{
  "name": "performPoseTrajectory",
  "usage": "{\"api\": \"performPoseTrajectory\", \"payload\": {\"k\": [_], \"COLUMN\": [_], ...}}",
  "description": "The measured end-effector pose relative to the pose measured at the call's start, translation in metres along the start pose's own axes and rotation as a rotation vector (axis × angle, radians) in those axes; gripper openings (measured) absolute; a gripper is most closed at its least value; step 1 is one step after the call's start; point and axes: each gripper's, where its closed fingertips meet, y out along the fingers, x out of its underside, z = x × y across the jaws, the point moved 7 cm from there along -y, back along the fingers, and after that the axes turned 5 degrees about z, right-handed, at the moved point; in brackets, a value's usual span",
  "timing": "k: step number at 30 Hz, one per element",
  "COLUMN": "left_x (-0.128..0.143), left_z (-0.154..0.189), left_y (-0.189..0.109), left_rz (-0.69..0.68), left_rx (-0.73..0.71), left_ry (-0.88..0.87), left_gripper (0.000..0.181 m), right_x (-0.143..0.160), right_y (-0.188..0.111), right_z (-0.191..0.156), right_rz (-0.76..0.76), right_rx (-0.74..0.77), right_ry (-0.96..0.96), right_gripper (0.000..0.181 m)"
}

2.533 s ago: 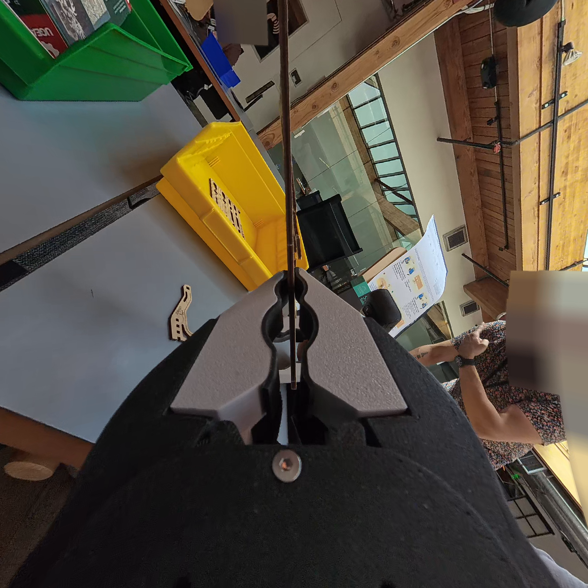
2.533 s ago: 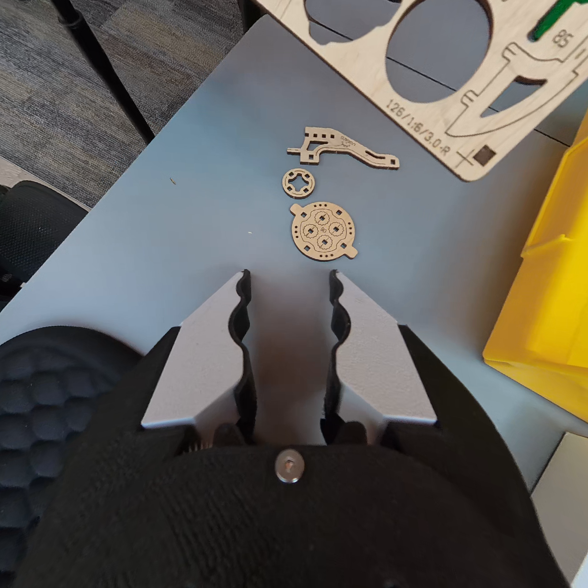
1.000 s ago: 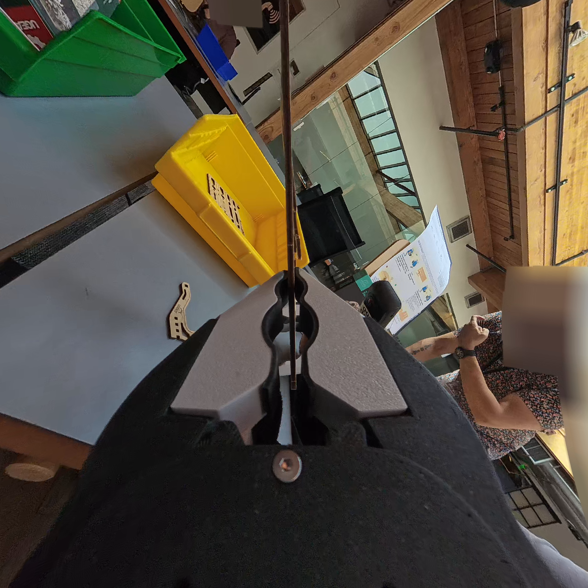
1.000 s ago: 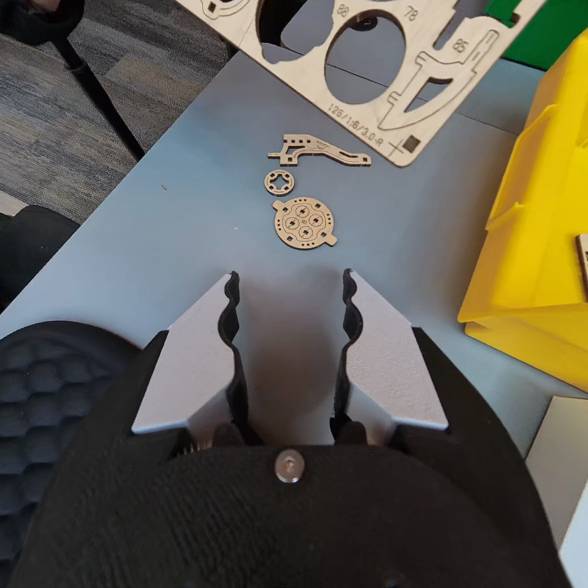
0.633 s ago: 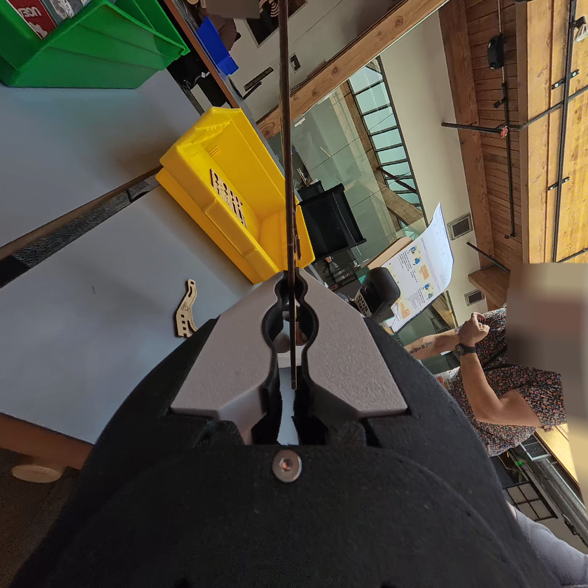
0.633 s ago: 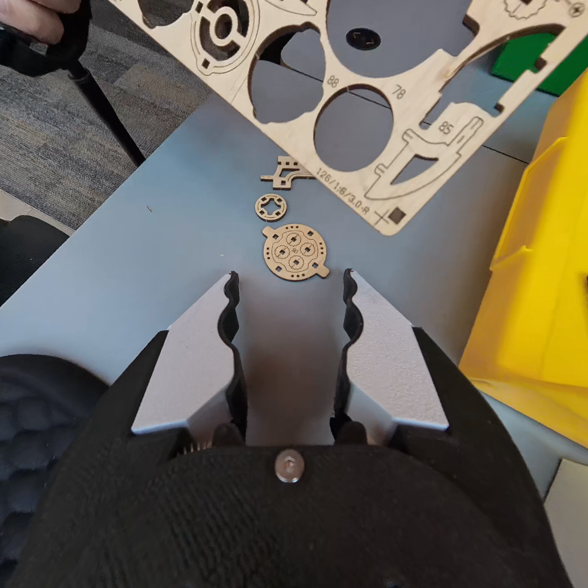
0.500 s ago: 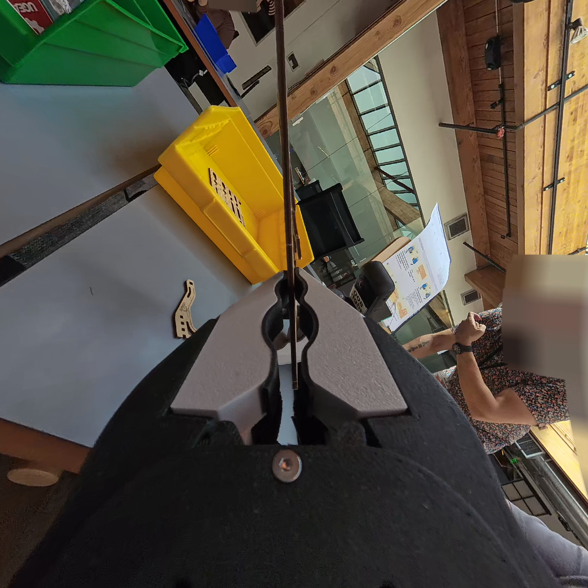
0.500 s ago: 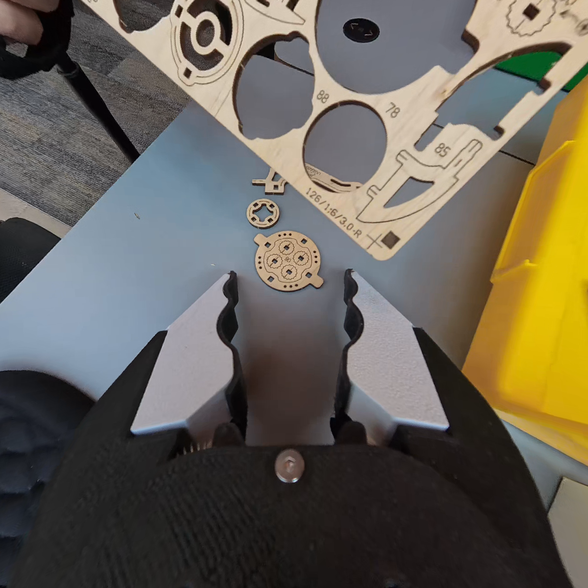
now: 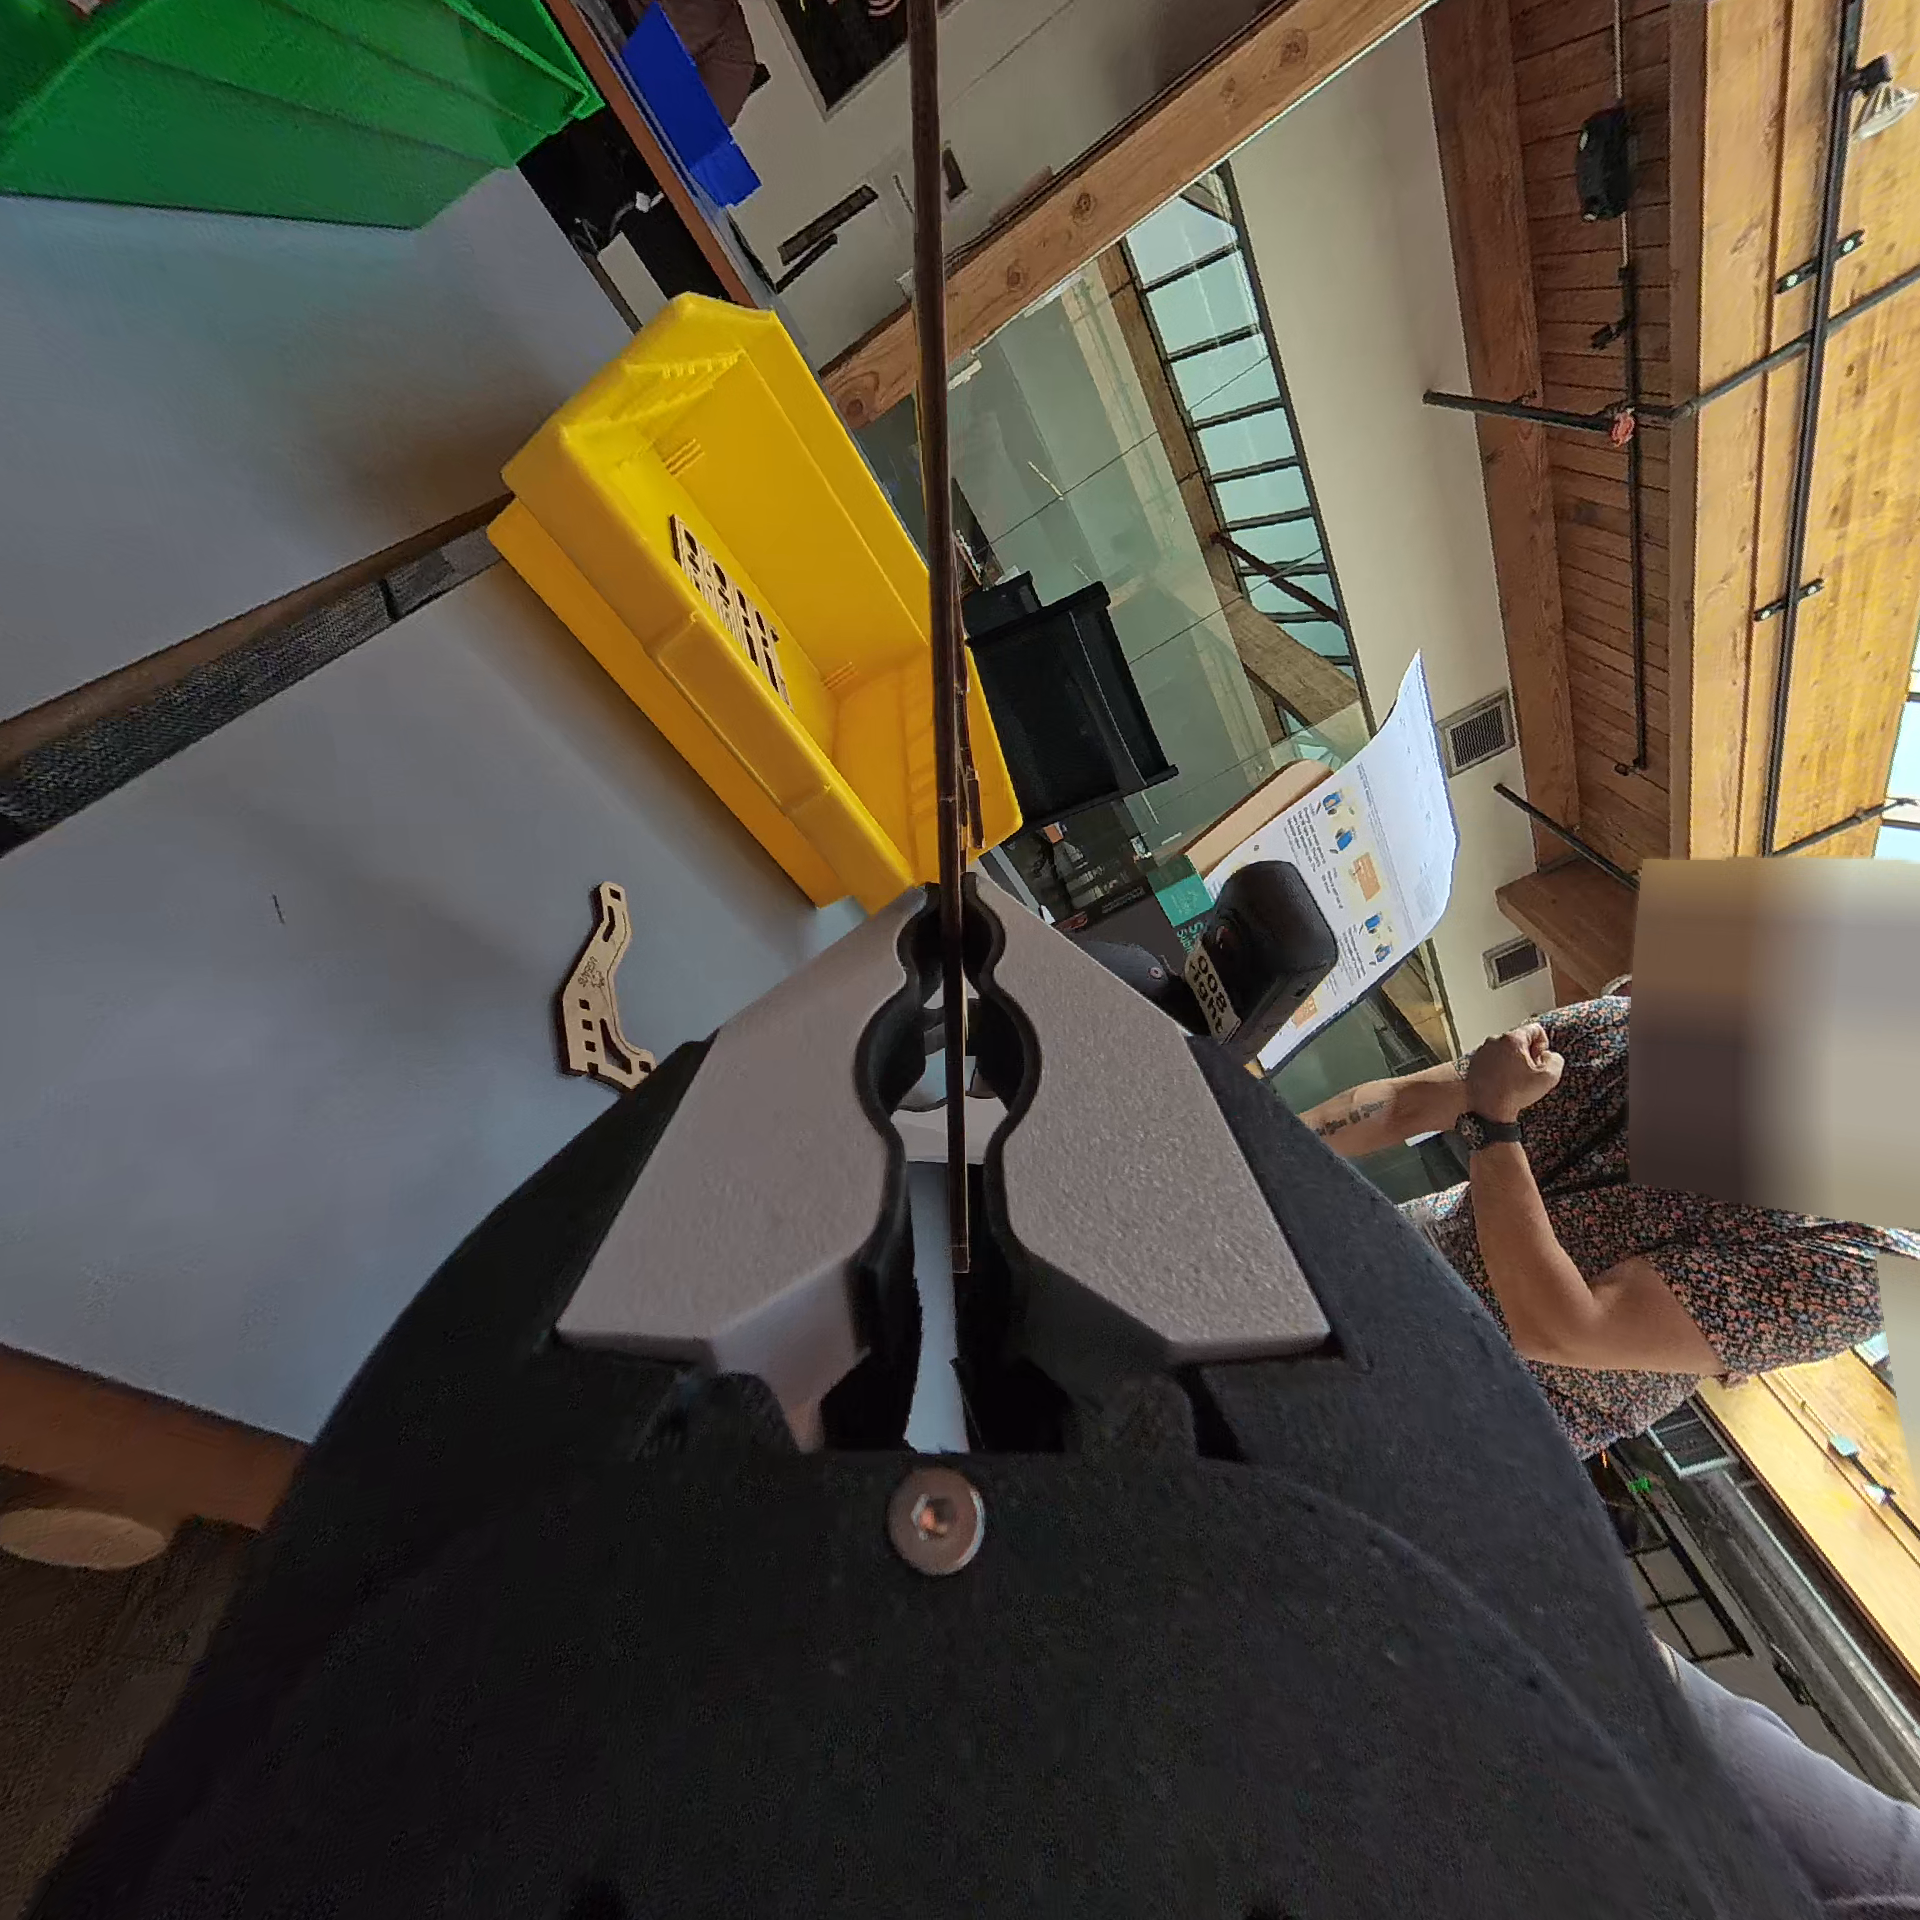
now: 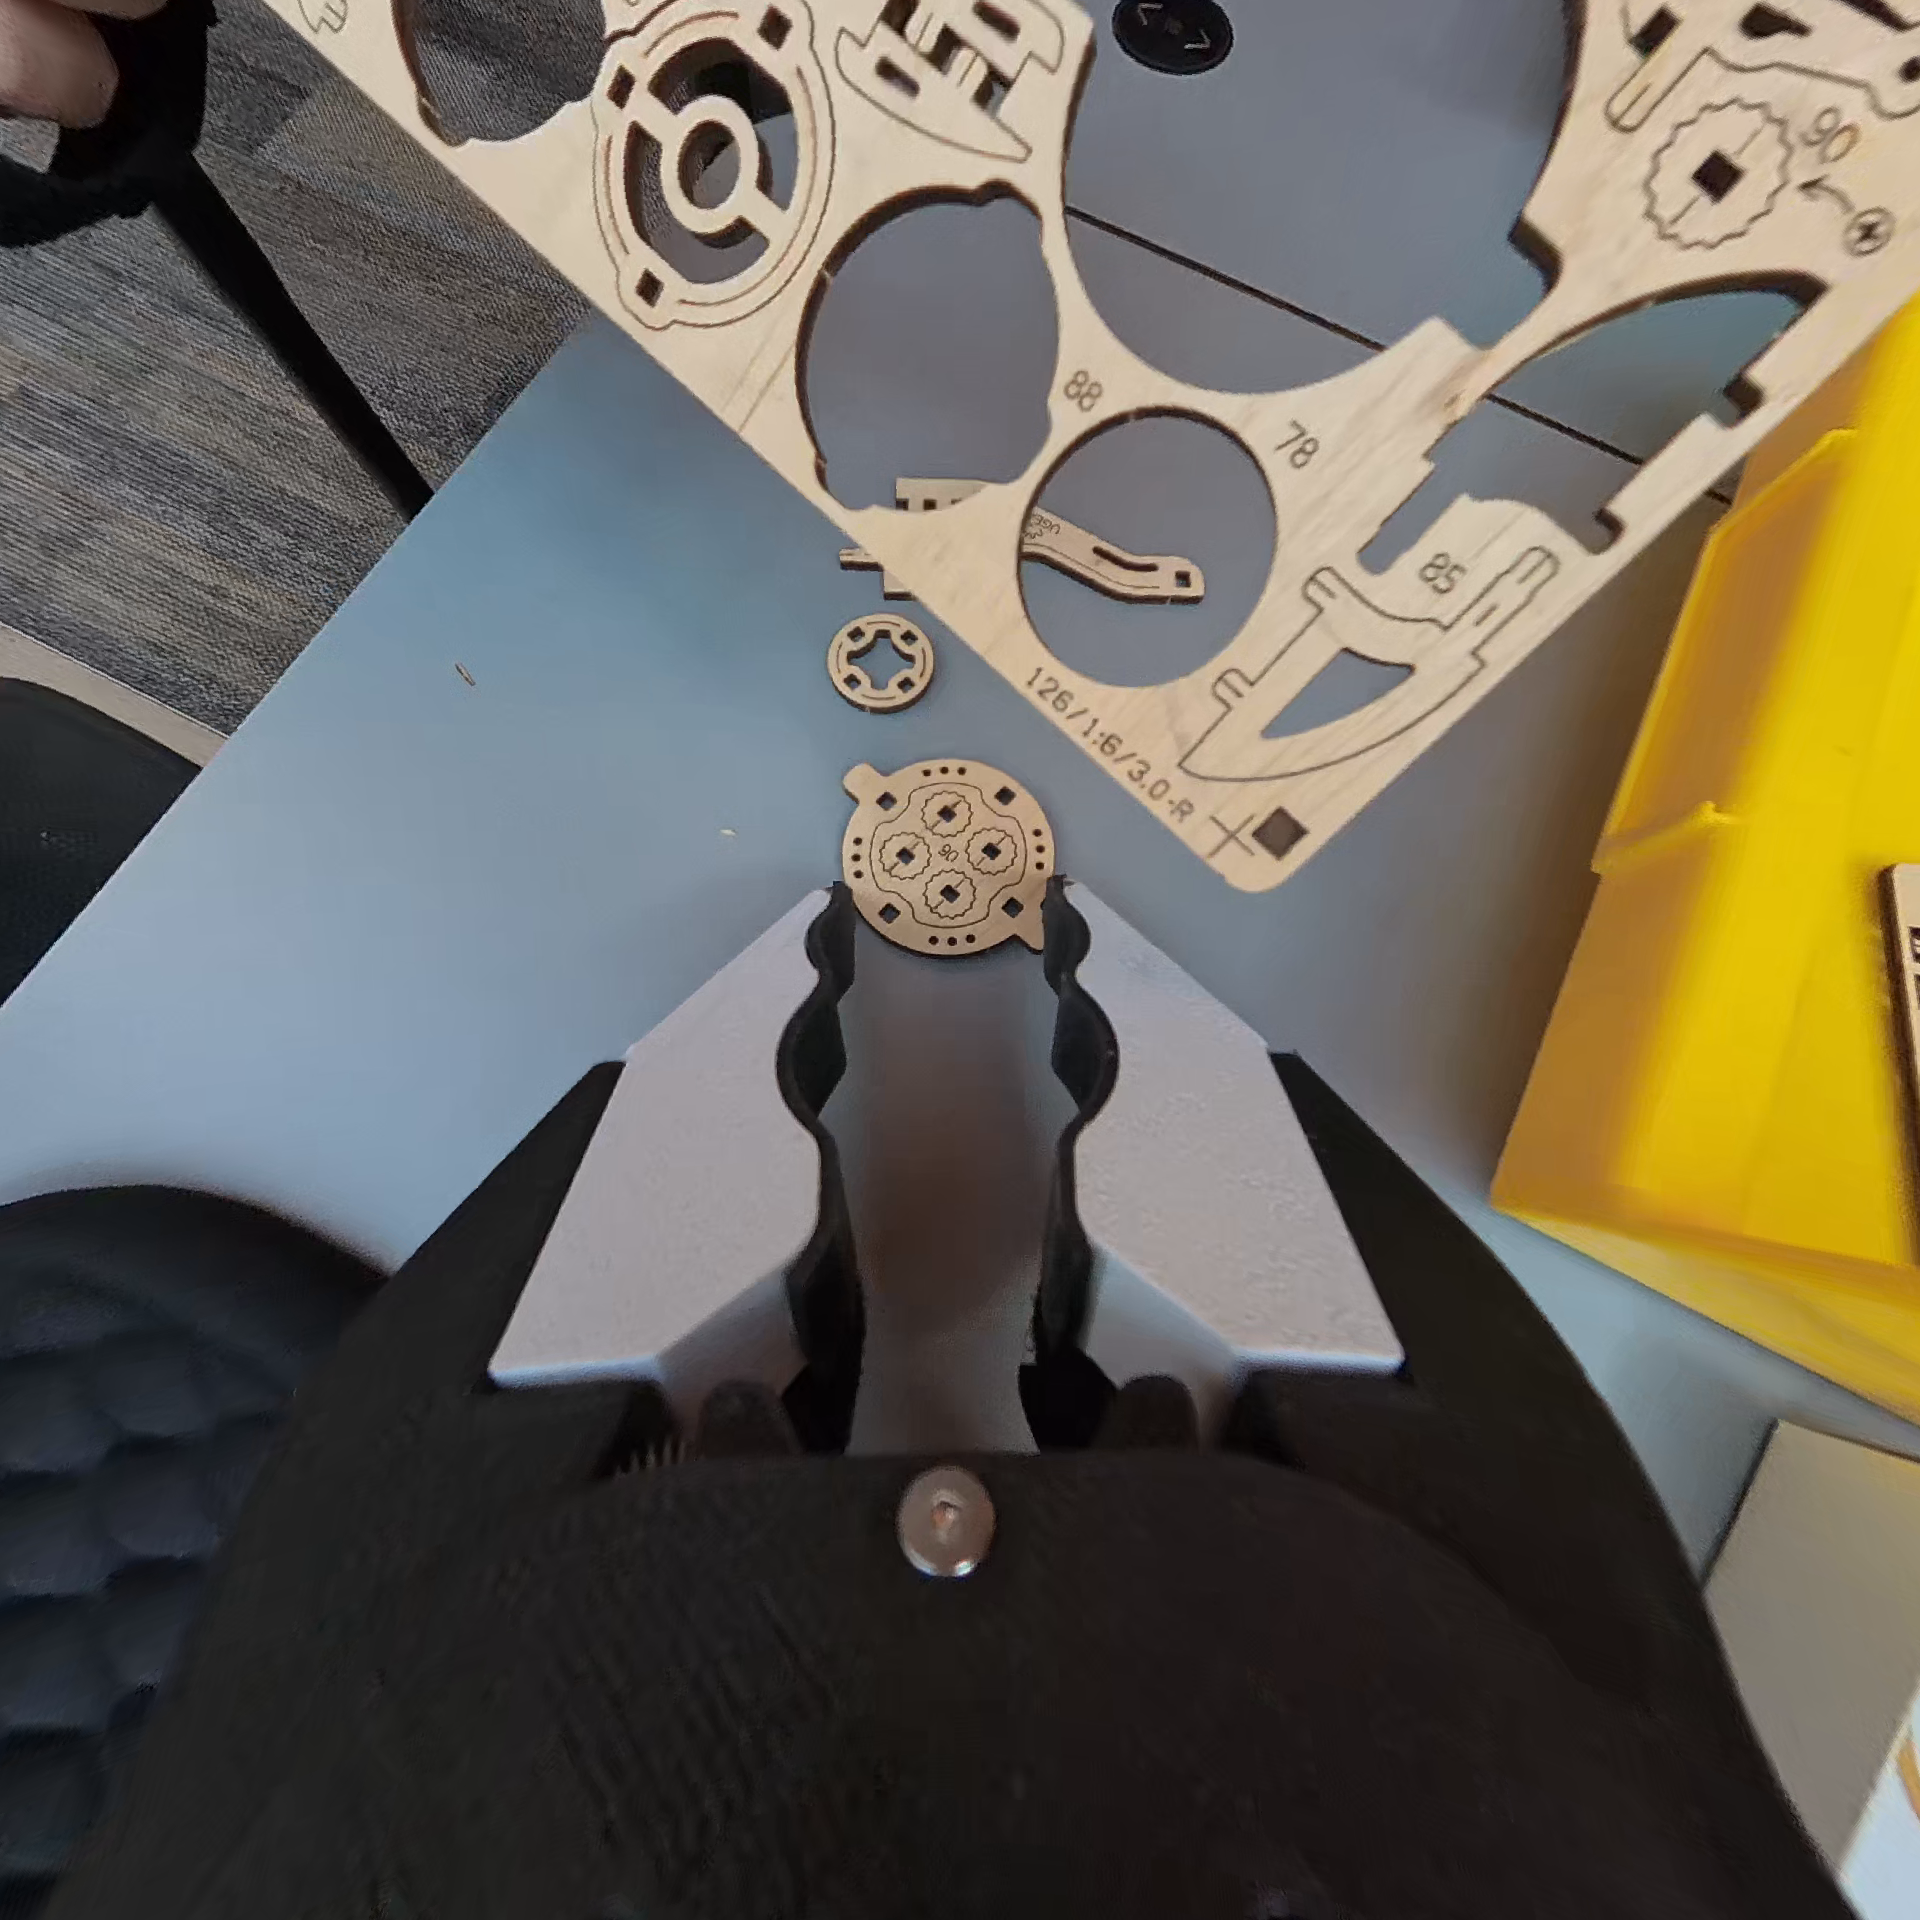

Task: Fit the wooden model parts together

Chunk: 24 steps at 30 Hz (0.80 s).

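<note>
My right gripper (image 10: 945,899) is low over the grey table (image 10: 436,935) with its fingers spread apart; the round wooden disc (image 10: 948,854) lies flat on the table with its near edge between the two fingertips, and both tips appear to sit right at its rim, though I cannot tell whether they press on it; the disc has four small cut gears in its face and a tab at each side. Just beyond it lies a small wooden ring (image 10: 883,662), apart from the disc; beyond that a long curved wooden arm piece (image 10: 1127,566) shows partly through a round hole in the wooden parts sheet (image 10: 935,312), which hangs tilted above the table; a yellow bin (image 10: 1756,935) stands to the right.

My left gripper (image 9: 948,904) is pressed together on the thin edge of that wooden parts sheet (image 9: 935,468), which I see edge-on as a dark line running up out of the jaws; the gripper is turned on its side, so the table (image 9: 260,935) appears tilted; on it the curved wooden arm piece (image 9: 601,987) lies flat near the fingers; the yellow bin (image 9: 727,499) sits farther off, holding a slotted wooden piece (image 9: 727,613); a green bin (image 9: 260,114) stands at the top left; a person in a patterned shirt (image 9: 1662,1226) is well behind, at the right.
</note>
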Motion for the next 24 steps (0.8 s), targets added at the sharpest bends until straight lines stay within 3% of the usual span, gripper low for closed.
{"api": "performPoseTrajectory", "payload": {"k": [4, 9, 17, 24], "left_x": [0.006, 0.025, 0.05, 0.061], "left_z": [-0.003, -0.005, -0.007, -0.014], "left_y": [-0.001, 0.003, 0.01, 0.014], "left_rz": [-0.021, -0.082, -0.134, -0.141], "left_rx": [-0.019, -0.045, -0.1, -0.155], "left_ry": [-0.019, -0.052, -0.064, -0.083], "left_gripper": [0.001, 0.001, 0.0, 0.0], "right_x": [0.002, 0.017, 0.025, 0.034], "right_y": [-0.026, -0.079, -0.164, -0.216], "right_z": [-0.009, -0.025, -0.078, -0.117], "right_rz": [-0.007, -0.057, -0.002, 0.065], "right_rx": [0.045, 0.151, 0.252, 0.319], "right_ry": [-0.051, -0.154, -0.239, -0.262], "right_gripper": [0.036, 0.036, 0.036, 0.036]}}
